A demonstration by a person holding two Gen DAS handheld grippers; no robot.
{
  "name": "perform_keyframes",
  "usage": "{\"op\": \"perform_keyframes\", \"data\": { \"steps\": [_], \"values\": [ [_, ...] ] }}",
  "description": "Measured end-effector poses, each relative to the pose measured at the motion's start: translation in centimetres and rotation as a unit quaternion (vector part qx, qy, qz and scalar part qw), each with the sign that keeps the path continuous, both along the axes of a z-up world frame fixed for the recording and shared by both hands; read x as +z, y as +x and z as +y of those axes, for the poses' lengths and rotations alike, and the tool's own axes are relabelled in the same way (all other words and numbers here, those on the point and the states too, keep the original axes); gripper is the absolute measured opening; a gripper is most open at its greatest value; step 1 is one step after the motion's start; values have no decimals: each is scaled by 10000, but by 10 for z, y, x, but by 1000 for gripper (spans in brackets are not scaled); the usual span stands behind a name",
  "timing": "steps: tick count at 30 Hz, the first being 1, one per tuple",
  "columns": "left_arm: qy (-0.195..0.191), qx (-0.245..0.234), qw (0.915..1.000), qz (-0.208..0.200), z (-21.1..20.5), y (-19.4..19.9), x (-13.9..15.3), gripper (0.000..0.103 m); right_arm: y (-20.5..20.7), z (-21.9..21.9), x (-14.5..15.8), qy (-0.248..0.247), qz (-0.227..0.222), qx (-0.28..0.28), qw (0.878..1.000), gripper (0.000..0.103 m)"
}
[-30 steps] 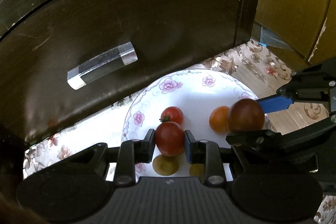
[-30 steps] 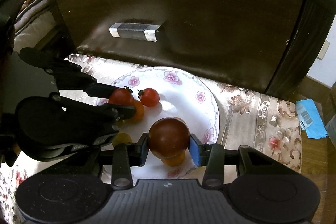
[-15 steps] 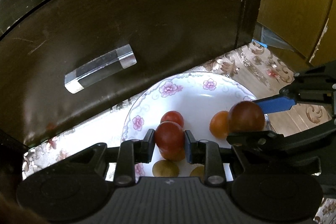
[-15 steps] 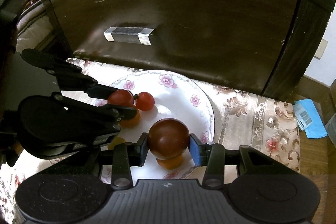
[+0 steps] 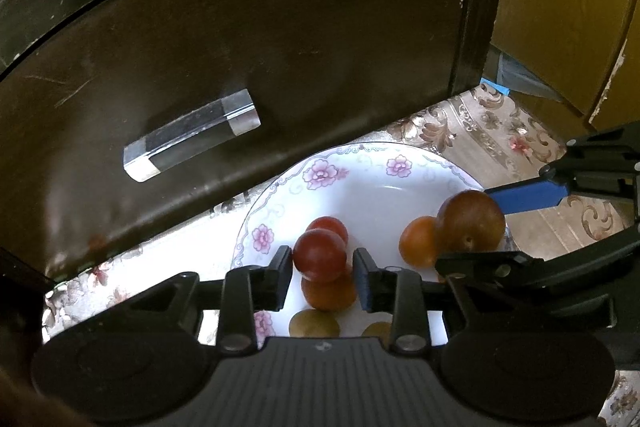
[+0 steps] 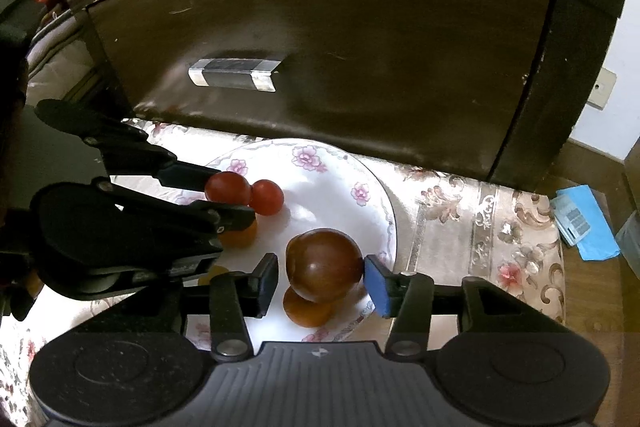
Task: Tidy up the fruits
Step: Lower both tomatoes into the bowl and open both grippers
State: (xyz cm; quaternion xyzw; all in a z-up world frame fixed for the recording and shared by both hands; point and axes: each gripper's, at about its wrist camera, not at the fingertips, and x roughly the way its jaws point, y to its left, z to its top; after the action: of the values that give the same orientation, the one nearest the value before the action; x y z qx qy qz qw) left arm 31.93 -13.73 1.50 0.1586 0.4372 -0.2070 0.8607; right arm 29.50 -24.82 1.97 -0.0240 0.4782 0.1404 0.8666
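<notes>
A white flowered plate [image 5: 360, 183] [image 6: 320, 163] holds several small fruits. My left gripper [image 5: 322, 273] has its jaws slightly parted around a red tomato [image 5: 319, 255] [image 6: 227, 187]; a small gap shows on the right side. Under it lie an orange fruit [image 5: 329, 294] and another red tomato [image 5: 329, 227] [image 6: 266, 197]. My right gripper [image 6: 320, 279] has its jaws parted around a dark brown-red plum [image 6: 324, 265] [image 5: 470, 221]; a gap shows at its left pad. An orange fruit [image 6: 307, 309] [image 5: 418, 241] lies beneath it.
A dark wooden drawer front [image 5: 240, 47] [image 6: 320, 47] with a clear handle [image 5: 192, 135] [image 6: 234, 73] stands just behind the plate. A patterned cloth [image 6: 480, 227] covers the table. A blue packet [image 6: 584, 223] lies at right. Two yellow-green fruits [image 5: 314, 323] lie at the plate's near rim.
Both grippers' jaws have widened around their fruits. Both have pulled back and up slightly over the plate, with the fruits still between the pads.
</notes>
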Motion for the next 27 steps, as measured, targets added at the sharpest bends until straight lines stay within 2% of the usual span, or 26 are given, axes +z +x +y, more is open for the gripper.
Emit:
{"op": "perform_keyframes", "data": {
  "steps": [9, 15, 27],
  "values": [
    [-10, 19, 10000, 3, 2, 1, 1, 46, -1, 0, 1, 49, -11, -26, 10000, 45],
    [-225, 60, 9997, 18, 6, 2, 7, 47, -3, 0, 2, 78, -32, -15, 10000, 51],
    [-309, 235, 9991, -141, 13, 0, 12, 47, -6, 1, 6, 162, -170, 0, 9997, 53]
  ]
}}
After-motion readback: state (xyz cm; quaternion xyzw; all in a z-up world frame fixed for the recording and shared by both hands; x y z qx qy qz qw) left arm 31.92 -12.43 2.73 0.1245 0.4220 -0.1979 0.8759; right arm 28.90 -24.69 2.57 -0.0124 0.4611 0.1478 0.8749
